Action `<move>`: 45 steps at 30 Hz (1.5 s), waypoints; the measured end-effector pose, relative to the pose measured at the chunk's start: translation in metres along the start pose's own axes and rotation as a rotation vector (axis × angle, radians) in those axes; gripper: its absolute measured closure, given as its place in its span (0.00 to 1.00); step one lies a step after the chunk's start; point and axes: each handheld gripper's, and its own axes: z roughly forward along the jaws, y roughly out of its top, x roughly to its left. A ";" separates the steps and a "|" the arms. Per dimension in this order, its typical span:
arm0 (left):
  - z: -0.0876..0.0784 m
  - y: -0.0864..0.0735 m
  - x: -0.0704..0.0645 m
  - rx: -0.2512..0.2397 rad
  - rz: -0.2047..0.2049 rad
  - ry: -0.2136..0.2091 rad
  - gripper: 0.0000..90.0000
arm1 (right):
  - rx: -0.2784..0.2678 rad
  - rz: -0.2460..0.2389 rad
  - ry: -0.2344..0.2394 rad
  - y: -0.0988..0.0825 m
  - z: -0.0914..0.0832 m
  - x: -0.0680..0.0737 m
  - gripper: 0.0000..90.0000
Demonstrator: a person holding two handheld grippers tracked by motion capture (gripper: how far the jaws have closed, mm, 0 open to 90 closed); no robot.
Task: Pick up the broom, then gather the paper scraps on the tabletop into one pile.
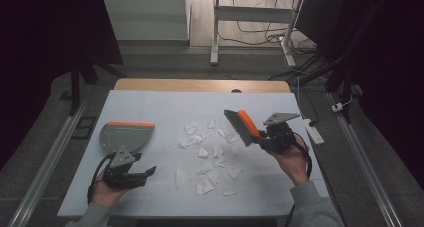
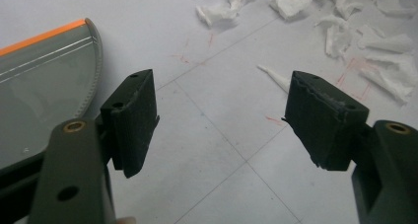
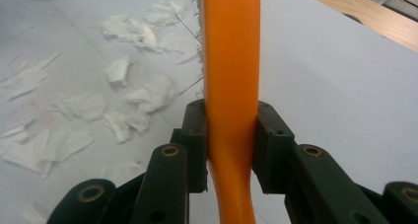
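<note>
An orange-handled brush (image 1: 241,126) with dark bristles hangs over the right side of the white table, my right gripper (image 1: 265,136) shut on its handle (image 3: 230,86). Torn white paper scraps (image 1: 210,154) lie scattered across the table's middle, left of and below the brush. A grey dustpan (image 1: 126,134) with an orange edge lies flat at the left. My left gripper (image 1: 149,173) sits just in front of it near the table's front edge, open, with nothing between its fingers (image 2: 132,121). The dustpan (image 2: 39,86) lies to the left of those fingers.
The white table sheet (image 1: 150,107) covers a wooden top whose far edge (image 1: 200,84) shows. A white power strip (image 1: 314,130) lies off the table's right side. Beyond stand a desk frame (image 1: 216,32) and loose cables on the floor.
</note>
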 end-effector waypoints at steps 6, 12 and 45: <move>0.008 0.000 -0.002 0.021 -0.007 0.005 0.32 | 0.013 0.034 -0.071 0.004 -0.002 -0.017 0.78; 0.005 0.001 -0.002 0.013 -0.005 0.011 0.32 | 0.047 0.043 -0.106 0.013 0.001 -0.028 0.78; 0.009 -0.003 0.001 0.001 -0.002 -0.012 0.34 | 0.535 -0.070 -0.138 0.071 0.114 -0.025 0.78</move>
